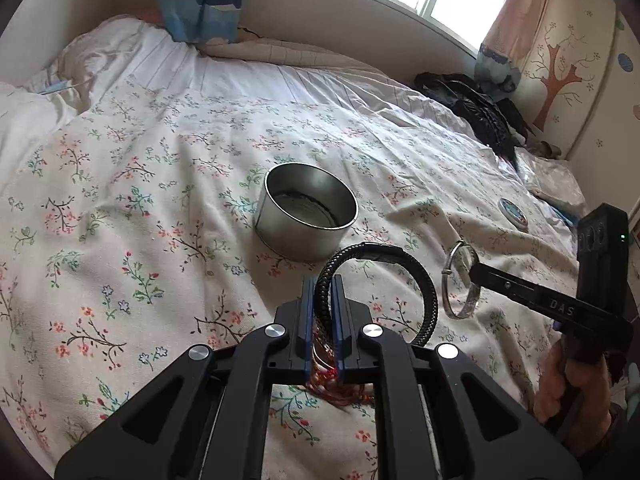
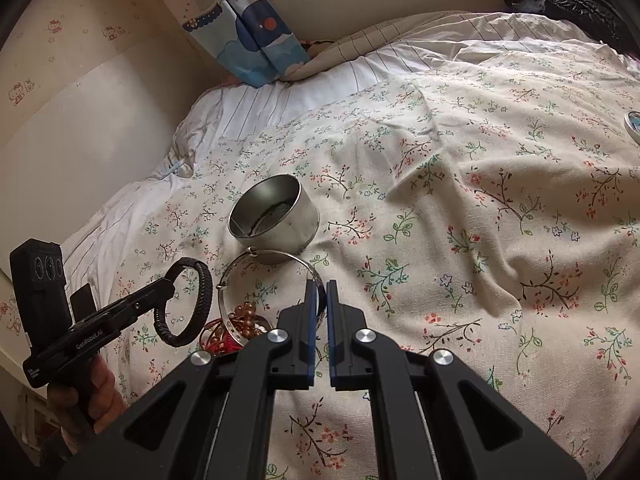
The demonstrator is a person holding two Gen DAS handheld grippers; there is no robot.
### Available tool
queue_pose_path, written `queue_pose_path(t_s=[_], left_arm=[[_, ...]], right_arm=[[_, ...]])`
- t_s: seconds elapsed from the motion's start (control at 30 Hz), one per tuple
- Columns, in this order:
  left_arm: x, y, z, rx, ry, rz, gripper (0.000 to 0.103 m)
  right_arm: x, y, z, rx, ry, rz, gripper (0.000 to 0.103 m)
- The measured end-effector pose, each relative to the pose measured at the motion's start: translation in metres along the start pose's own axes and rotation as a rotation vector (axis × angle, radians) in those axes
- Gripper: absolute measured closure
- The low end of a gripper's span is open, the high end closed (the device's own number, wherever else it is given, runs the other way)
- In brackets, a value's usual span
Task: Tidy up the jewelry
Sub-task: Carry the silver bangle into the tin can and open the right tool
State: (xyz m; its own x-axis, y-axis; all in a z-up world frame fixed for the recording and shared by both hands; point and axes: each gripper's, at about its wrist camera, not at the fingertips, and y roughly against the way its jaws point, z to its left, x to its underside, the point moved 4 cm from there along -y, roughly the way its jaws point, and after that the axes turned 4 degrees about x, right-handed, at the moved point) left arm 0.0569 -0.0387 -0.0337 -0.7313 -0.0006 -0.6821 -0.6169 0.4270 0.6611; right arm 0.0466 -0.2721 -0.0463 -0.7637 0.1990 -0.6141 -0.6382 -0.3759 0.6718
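My left gripper (image 1: 323, 284) is shut on a black braided bracelet (image 1: 400, 254), which hangs clear of the bed; the right wrist view shows the same bracelet (image 2: 204, 284) in the left gripper (image 2: 170, 283). My right gripper (image 2: 321, 285) is shut on a thin silver bangle (image 2: 264, 257); in the left wrist view the bangle (image 1: 460, 280) hangs from the right gripper (image 1: 474, 270). An open round metal tin (image 1: 306, 210) stands on the bedspread just beyond both, seen too as the tin (image 2: 276, 216). A heap of red and brown beaded jewelry (image 2: 236, 330) lies on the bed under the bangle.
The flowered bedspread (image 1: 140, 208) spreads wide to the left. A small round lid (image 1: 514, 213) lies at the right, with a black jacket (image 1: 480, 108) and a plastic bag behind it. A hand (image 1: 560, 380) holds the right gripper's handle. Pillows and a blue curtain are at the head.
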Motion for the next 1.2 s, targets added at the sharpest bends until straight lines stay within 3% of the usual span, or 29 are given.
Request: queue_pose_path(t_s=[0.17, 0.33, 0.57, 0.8, 1.03, 1.13, 1.2], left_arm=[[-0.016, -0.013, 0.004, -0.104, -0.016, -0.015, 0.095], [-0.045, -0.024, 0.014, -0.148, 0.028, -0.057, 0.095], [-0.069, -0.048, 0.015, -0.164, 0.053, -0.073, 0.095], [-0.079, -0.069, 0.019, -0.175, 0.043, -0.061, 0.095], [-0.077, -0.095, 0.020, -0.212, 0.016, 0.010, 0.095], [-0.076, -0.092, 0.025, -0.250, 0.023, 0.006, 0.089], [-0.078, -0.083, 0.029, -0.268, 0.040, -0.021, 0.080]], right_arm=[[-0.020, -0.002, 0.015, -0.007, -0.013, -0.027, 0.098], [-0.044, -0.019, 0.031, 0.036, -0.031, -0.044, 0.097], [-0.073, -0.053, 0.057, 0.060, -0.015, -0.073, 0.097], [-0.076, -0.087, 0.058, 0.094, 0.012, -0.042, 0.097], [-0.082, -0.105, 0.056, 0.116, 0.024, -0.027, 0.097], [-0.079, -0.111, 0.056, 0.117, 0.025, -0.013, 0.097], [-0.078, -0.114, 0.056, 0.118, 0.027, -0.006, 0.097]])
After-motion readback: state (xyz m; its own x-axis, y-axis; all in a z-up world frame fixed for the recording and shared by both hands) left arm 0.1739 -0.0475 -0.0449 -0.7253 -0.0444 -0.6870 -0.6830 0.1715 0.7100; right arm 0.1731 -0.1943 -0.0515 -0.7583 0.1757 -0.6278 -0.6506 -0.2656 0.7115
